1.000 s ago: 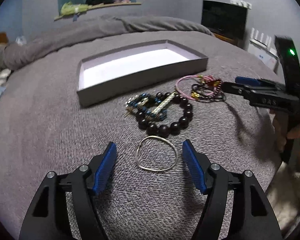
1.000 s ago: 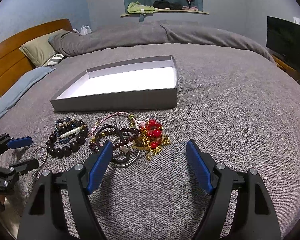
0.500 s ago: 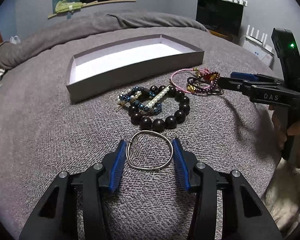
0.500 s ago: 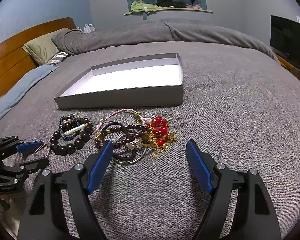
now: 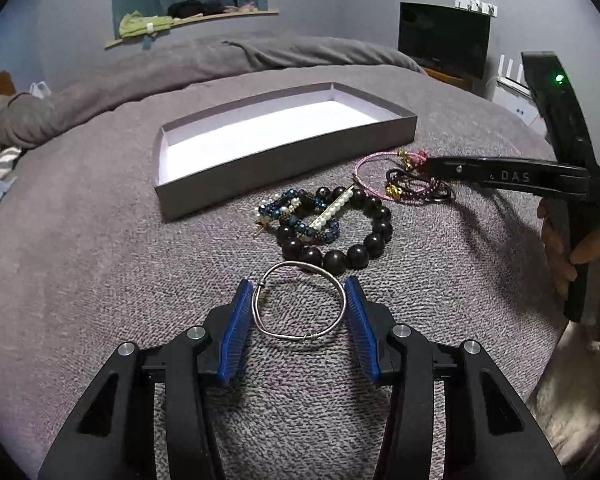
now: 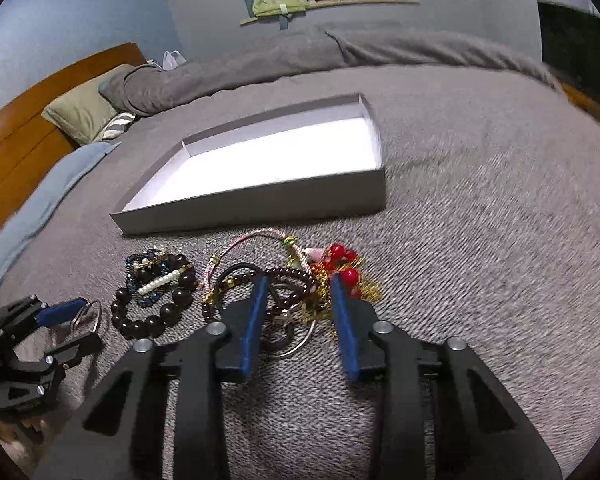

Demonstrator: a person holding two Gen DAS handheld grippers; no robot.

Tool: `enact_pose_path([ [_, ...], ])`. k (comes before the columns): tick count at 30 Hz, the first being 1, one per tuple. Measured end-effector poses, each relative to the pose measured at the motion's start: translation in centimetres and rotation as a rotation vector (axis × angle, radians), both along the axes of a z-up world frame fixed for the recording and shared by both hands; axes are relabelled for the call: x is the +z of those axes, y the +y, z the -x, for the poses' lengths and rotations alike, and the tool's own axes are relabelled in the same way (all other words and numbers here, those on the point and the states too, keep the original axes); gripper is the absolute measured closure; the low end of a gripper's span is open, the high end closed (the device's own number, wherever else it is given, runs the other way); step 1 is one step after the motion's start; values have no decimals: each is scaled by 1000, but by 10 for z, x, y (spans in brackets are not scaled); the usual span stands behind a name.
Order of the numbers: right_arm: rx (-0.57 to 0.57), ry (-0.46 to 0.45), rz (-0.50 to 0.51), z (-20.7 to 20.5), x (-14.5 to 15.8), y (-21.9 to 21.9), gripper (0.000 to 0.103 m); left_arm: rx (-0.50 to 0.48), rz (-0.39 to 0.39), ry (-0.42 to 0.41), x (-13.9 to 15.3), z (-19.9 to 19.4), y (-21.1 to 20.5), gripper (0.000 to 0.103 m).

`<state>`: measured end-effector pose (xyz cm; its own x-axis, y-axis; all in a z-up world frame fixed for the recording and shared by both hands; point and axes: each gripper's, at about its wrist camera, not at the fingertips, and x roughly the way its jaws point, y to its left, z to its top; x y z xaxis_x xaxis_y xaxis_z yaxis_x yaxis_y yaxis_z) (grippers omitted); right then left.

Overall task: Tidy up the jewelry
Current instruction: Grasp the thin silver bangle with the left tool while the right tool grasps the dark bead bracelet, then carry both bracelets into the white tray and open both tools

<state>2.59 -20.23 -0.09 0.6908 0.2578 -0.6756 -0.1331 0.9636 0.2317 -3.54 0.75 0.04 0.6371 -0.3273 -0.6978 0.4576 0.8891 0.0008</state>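
Observation:
A thin silver bangle (image 5: pixel 296 265) lies on the grey bedspread, and my left gripper (image 5: pixel 298 292) is shut on it, its blue pads touching both sides. Beyond it sit a black bead bracelet (image 5: pixel 356 254) and a blue bead and pearl piece (image 5: pixel 300 216). To the right lies a tangle of bracelets (image 6: pixel 296 276) with dark red beads, a pink cord (image 6: pixel 252 236), gold chain and red beads (image 6: pixel 340 254). My right gripper (image 6: pixel 299 284) is closing on that tangle, pads touching its beads and chain. The shallow grey tray (image 5: pixel 284 164) with a white floor stands behind, with nothing in it.
A person's hand (image 5: pixel 560 248) holds the right gripper's handle at the bed's right edge. A wooden headboard (image 6: pixel 12 152) and pillows (image 6: pixel 80 112) are at the left, a folded duvet (image 5: pixel 260 56) lies behind the tray, and a dark screen (image 5: pixel 444 36) stands at the back right.
My left gripper's jaws closed onto the silver bangle and have held still since. My right gripper moved in over the tangle and its jaws narrowed sharply around the dark red beads.

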Motion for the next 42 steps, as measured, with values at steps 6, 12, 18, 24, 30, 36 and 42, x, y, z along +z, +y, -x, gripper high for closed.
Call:
enact_pose_path([
  [6,1,-63,-1,7,13,4,96,14,18,-9,5,-2,5,54],
  [12,32,-132,-10,14,36,11,97,24,32,-31,20,-7,8,54],
  [18,32,-170,-14,7,56,8,97,46,31,-73,42,-26,15,54],
  [24,7,-227,-16,-17,84,1,97,78,24,-87,55,-65,15,54],
  [30,-17,-265,-47,-46,100,-6,97,106,24,-83,62,-112,6,54],
  [36,-24,-258,-77,-72,98,-14,97,143,8,-38,53,-155,-1,54],
  [42,-16,-135,-106,-104,60,-20,97,168,-27,27,27,-174,-2,54],
])
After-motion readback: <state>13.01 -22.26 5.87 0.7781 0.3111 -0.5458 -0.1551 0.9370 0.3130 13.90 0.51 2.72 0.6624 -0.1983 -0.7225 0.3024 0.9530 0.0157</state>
